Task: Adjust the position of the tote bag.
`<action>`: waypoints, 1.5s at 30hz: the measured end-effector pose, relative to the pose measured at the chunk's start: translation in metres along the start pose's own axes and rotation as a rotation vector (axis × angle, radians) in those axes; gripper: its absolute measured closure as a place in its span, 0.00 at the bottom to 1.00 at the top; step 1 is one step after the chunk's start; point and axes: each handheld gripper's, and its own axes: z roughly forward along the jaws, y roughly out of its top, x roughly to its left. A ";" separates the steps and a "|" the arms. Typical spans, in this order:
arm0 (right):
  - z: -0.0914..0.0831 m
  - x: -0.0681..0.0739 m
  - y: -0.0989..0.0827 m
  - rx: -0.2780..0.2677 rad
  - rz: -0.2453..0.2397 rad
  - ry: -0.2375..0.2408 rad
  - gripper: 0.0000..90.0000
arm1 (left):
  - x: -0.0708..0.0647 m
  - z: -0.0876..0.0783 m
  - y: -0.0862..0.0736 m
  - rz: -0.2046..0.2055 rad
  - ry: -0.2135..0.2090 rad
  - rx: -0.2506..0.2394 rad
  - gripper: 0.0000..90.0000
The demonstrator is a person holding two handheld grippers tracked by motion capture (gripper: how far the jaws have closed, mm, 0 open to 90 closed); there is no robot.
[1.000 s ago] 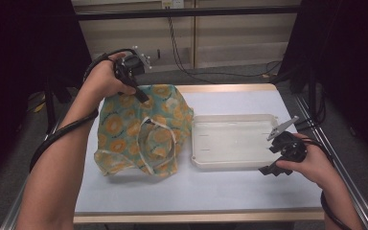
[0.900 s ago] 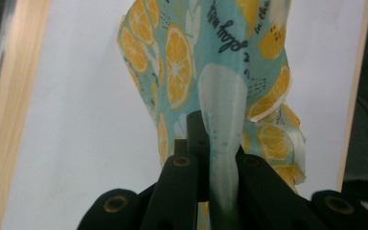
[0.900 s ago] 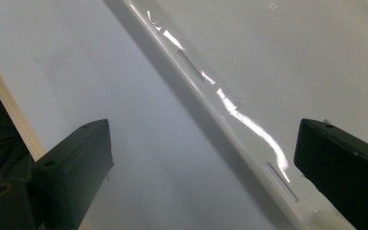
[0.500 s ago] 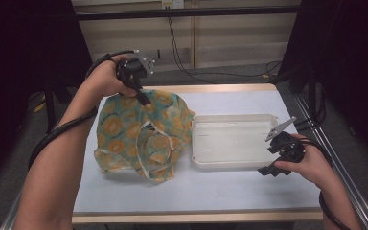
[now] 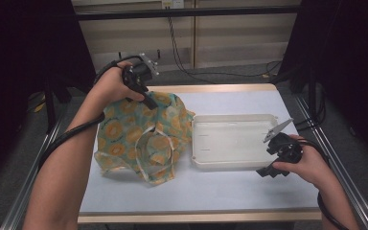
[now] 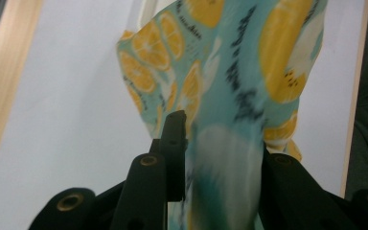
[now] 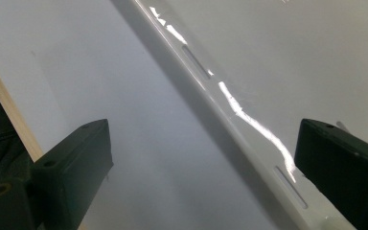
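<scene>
A teal cloth with orange-slice print [image 5: 143, 129] lies crumpled on the left half of the white table, its far edge drawn up to my left gripper [image 5: 149, 103]. In the left gripper view the cloth [image 6: 230, 72] hangs blurred between the black jaws of the left gripper [image 6: 220, 143]. Those jaws have just been opening, and the fabric is still between them. My right gripper [image 5: 268, 172] rests at the front right corner of a white tray [image 5: 230, 122]. Its jaws stand wide open on either side of the tray's rim [image 7: 249, 120], with the right gripper [image 7: 206, 158] gripping nothing.
The tray's inside is bare. A wooden edge [image 5: 211, 88] borders the table at the back, and metal rails [image 5: 335, 158] run along both sides. Cables [image 5: 182, 52] trail over the floor beyond the table.
The cloth's far edge has risen with the left gripper and the fabric has bunched up from lying flat. The right hand has stayed where it was.
</scene>
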 end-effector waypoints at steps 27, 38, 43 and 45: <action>0.004 -0.001 0.000 0.008 -0.007 0.006 0.06 | -0.014 -0.012 0.007 0.344 -0.206 0.041 1.00; 0.007 0.001 0.002 0.008 -0.012 0.005 0.06 | -0.013 -0.005 0.005 0.130 -0.186 0.005 0.92; 0.006 0.003 0.004 -0.003 -0.015 0.009 0.06 | -0.010 -0.003 -0.005 -0.072 -0.111 0.052 0.64; 0.006 0.004 0.006 -0.008 -0.021 0.011 0.06 | -0.010 -0.008 -0.013 -0.141 -0.084 0.009 0.54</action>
